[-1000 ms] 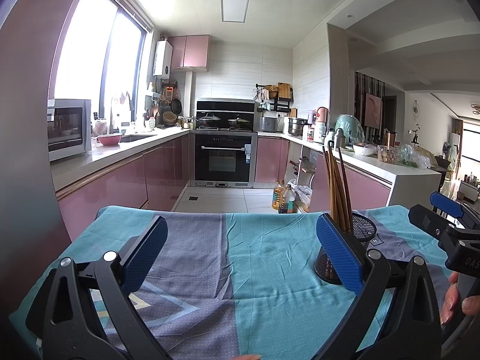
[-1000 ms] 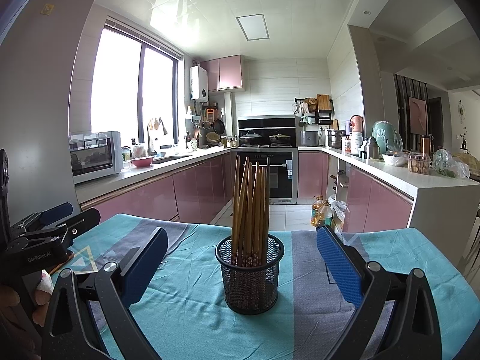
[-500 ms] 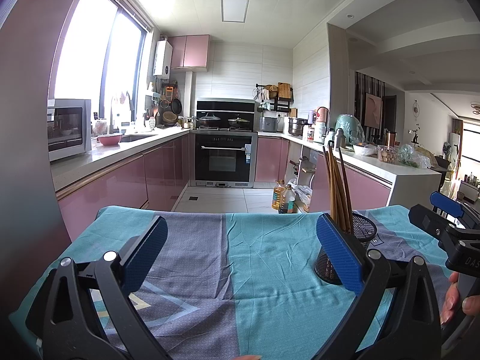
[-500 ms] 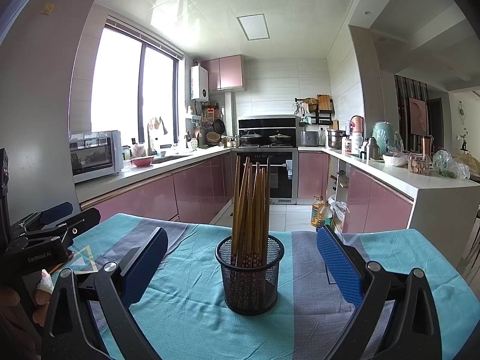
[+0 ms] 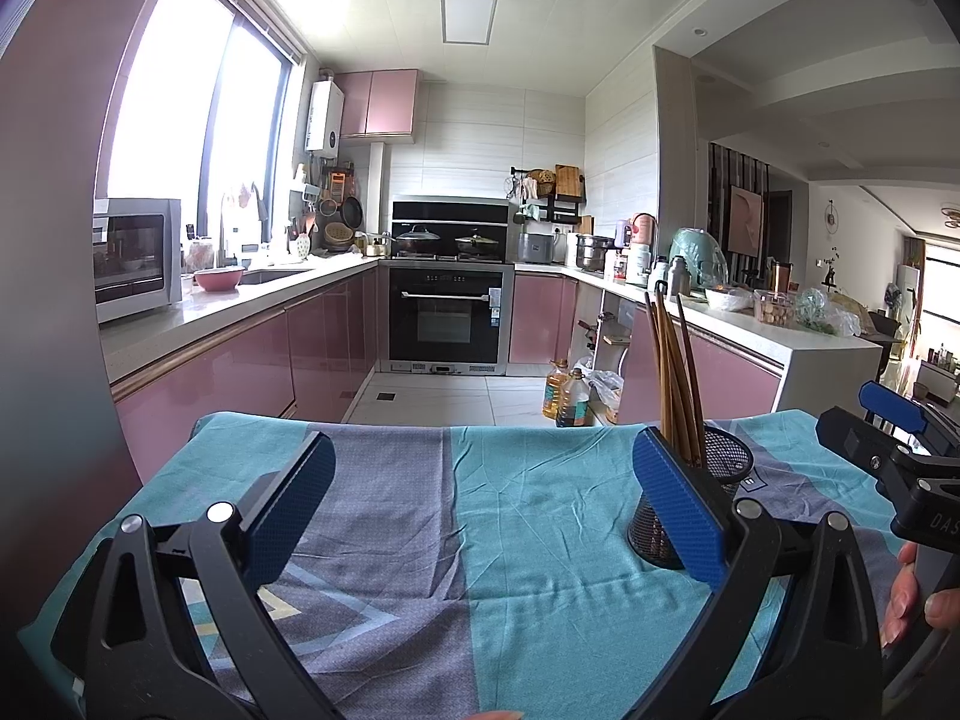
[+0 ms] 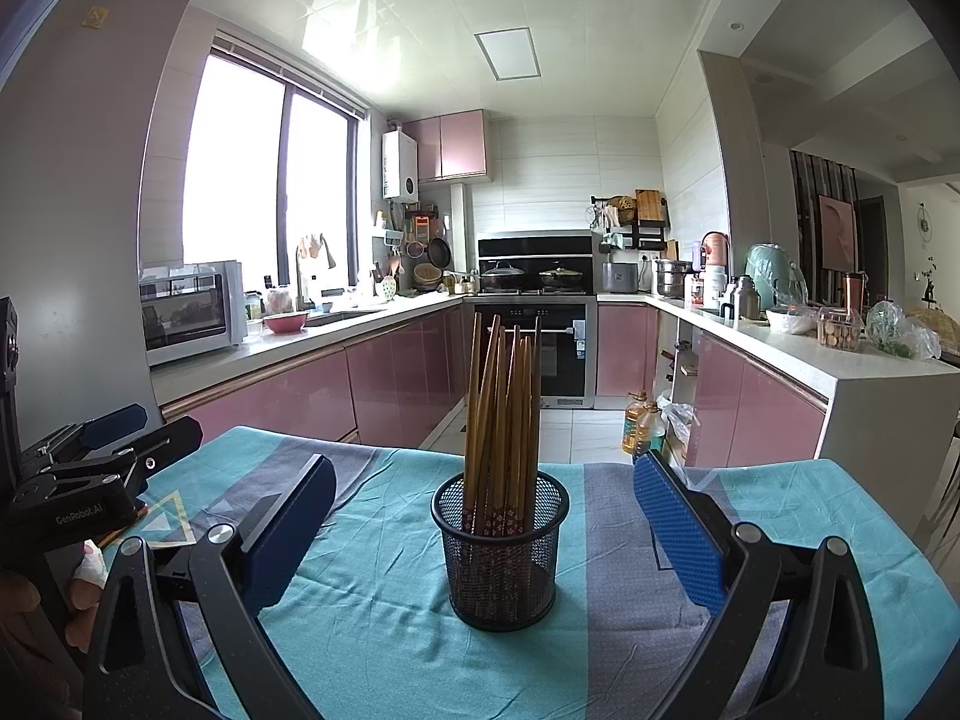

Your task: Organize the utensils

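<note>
- Since no loose utensil is visible anywhere on the worktop (image 6: 372, 612), the task is judged to be at or near completion; the pictures show no item left to collect, although the near edge of the worktop lies outside both views.
- The worktop is covered by a teal and grey cloth (image 5: 540, 528). In the views available, the mesh cup is the only item seen standing on the cloth.
- The mesh cup (image 6: 501, 552), black and cylindrical, stands upright near the middle of the worktop, closer to the right edge than to the left edge in the left wrist view (image 5: 690, 504).
- The chopsticks (image 6: 504, 414) stand bundled inside the mesh cup, tips down, roughly upright with a slight fan at the top. All are contained; none lies across the rim or on the cloth.
- The right gripper (image 6: 483, 534) faces the mesh cup directly, with the cup centred between its fingers (image 6: 675, 534). The fingers are spread wide, touch nothing and carry nothing.
- The left gripper (image 5: 480, 507) faces bare cloth toward the left part of the worktop, with the mesh cup just behind its right-hand finger. Its fingers (image 5: 288, 504) are likewise spread wide and carry nothing.
- Remaining work, as a judgement: none is evident beyond confirming that no utensil lies out of view.
</note>
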{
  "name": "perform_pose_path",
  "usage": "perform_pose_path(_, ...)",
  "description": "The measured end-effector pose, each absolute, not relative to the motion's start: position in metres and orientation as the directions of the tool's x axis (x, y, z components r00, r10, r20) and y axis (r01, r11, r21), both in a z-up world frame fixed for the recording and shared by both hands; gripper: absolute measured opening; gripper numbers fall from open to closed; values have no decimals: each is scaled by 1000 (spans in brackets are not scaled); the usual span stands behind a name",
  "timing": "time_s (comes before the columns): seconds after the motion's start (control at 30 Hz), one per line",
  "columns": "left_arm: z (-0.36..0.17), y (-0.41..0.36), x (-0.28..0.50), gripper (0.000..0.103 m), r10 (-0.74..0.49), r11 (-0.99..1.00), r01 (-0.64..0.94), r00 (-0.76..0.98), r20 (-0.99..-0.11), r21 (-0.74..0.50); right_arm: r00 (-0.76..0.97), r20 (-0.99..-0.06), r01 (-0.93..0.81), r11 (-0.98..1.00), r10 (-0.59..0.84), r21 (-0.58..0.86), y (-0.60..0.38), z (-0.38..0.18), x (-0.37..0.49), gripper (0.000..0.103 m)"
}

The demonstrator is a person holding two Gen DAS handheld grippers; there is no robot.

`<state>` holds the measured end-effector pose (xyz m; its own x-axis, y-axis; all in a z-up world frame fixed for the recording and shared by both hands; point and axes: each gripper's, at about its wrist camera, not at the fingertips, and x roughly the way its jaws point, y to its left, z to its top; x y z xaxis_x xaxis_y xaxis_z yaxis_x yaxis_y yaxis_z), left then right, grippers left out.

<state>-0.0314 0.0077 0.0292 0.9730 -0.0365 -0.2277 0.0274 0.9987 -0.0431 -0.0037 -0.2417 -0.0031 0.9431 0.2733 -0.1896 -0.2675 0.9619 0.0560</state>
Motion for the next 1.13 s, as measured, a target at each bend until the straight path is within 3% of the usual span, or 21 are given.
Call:
perform_pose_path(0.9,23,4,-26,98,-32,999,28,967,-251,-20,942,-210,-257,965,264,59,-246,-10,3,96)
perform_pose_path(1.03,15,9,-13,98,-19,1000,13,946,-323,-19,927,-294,-221,972,233,73,-269,-23,23,96)
perform_pose_path(1.13,2,21,6,98,-7,1000,-6,909,-416,-30,884,-448,-124,991,134,51,-299,-46,56,96)
